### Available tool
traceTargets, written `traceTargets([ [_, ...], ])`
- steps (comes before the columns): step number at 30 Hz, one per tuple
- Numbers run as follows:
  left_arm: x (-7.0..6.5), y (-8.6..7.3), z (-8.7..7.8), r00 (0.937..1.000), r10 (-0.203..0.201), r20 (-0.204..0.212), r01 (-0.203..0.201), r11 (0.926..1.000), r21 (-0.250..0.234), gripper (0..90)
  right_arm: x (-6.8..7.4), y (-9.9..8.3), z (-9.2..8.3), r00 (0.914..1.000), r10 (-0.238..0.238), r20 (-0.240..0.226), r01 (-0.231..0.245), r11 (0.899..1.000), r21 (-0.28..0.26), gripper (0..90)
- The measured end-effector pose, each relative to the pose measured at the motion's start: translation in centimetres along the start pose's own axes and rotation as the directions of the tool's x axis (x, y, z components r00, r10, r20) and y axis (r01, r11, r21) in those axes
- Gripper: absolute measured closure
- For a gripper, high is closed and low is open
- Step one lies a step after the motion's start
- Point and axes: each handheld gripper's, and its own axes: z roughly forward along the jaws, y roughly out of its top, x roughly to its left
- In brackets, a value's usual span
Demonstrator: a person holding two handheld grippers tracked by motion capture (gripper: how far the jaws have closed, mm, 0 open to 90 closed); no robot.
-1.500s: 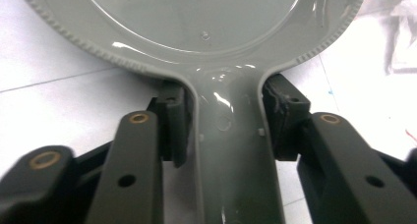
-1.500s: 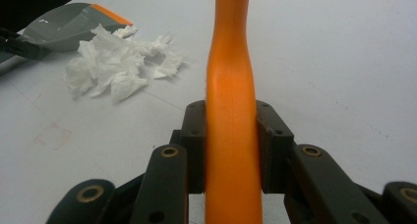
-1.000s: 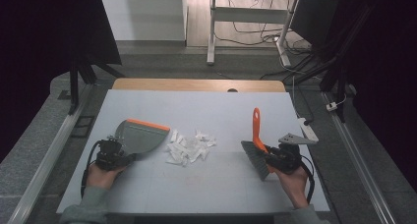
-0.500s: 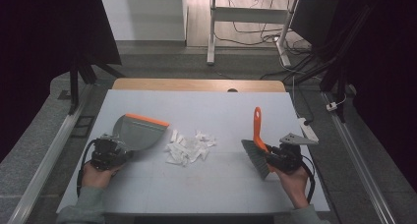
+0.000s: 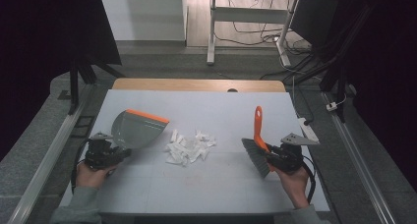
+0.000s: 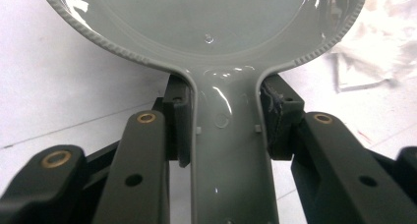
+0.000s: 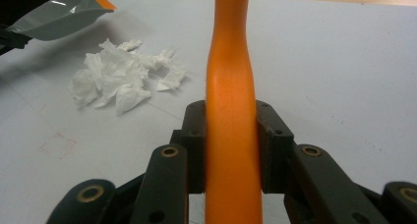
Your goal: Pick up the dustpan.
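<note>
Your heap of torn white paper scraps (image 5: 189,148) lies on the bench (image 5: 211,111) between your two tools, and that is what the coming sweep turns on. From the brush (image 5: 257,150) in your right gripper (image 5: 275,157) the scraps sit to the left; from the dustpan (image 5: 137,129) in your left gripper (image 5: 110,153) they sit to the right and slightly near. The pan's orange lip (image 5: 147,117) is closer to the heap than the bristles are, so I judge the brush has the longer way to travel. The heap's long axis runs roughly left to right, along the line joining pan and brush.

The left fingers (image 6: 179,126) are closed tight on the dustpan's grey handle (image 6: 228,150), one pad on each side of its neck. The right fingers (image 7: 196,145) are clamped on the brush's orange handle (image 7: 231,111), which points to the far side of the bench in the high view, with the bristles hanging at the near-left end.

The left gripper view shows the grip on the neck and a corner of the scraps (image 6: 373,52) past the pan's rim, but not the lip. The right gripper view shows the pan's front raised clear of the bench (image 7: 319,62), with its shadow beneath. It looks as though you must tip the lip down before sweeping.
</note>
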Motion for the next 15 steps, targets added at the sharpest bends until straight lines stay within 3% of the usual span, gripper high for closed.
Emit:
traceTargets([
  [15,0.9,-0.2,-1.6,0.9976,0.055,0.042,-0.053,0.9978,-0.040,62.0,0.0,-0.1,0.1,1.0000,-0.006,0.007,0.006,1.000,-0.003,70.7],
])
